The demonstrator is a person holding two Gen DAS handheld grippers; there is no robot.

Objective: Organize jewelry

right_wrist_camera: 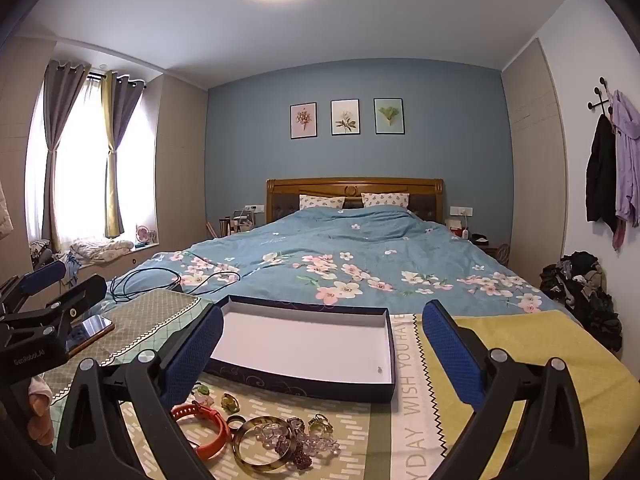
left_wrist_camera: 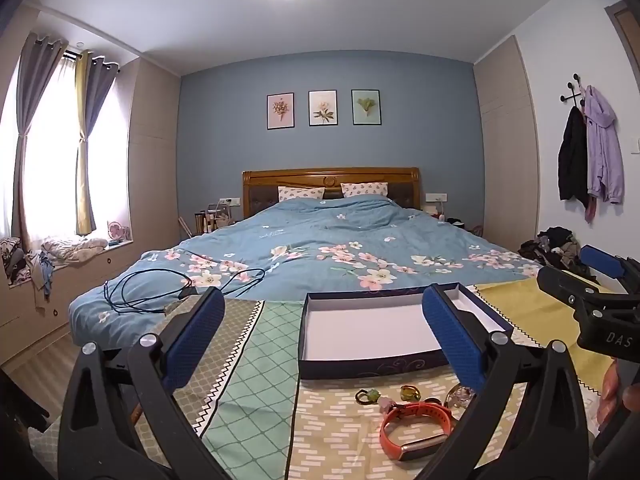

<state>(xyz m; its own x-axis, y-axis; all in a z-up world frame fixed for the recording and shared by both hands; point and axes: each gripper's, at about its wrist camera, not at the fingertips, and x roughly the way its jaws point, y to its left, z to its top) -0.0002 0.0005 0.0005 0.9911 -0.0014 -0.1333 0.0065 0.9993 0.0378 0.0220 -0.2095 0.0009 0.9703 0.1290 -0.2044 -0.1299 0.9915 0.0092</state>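
Observation:
A shallow dark blue box with a white floor (left_wrist_camera: 368,330) (right_wrist_camera: 304,344) lies open and empty on the patterned cloth at the foot of the bed. In front of it lies a heap of jewelry: an orange smartwatch band (left_wrist_camera: 416,426) (right_wrist_camera: 208,428), green rings (left_wrist_camera: 410,392) (right_wrist_camera: 230,402), an amber bangle (right_wrist_camera: 262,446), and purple bead bracelets (right_wrist_camera: 308,446). My left gripper (left_wrist_camera: 324,336) is open and empty, above the cloth left of the jewelry. My right gripper (right_wrist_camera: 322,354) is open and empty, above the box's near edge.
A phone (right_wrist_camera: 90,332) lies on the cloth at the left. A dark cable (left_wrist_camera: 160,292) is coiled on the blue floral duvet (left_wrist_camera: 320,252) beyond the box. A pile of clothes (right_wrist_camera: 580,288) sits on the floor at the right.

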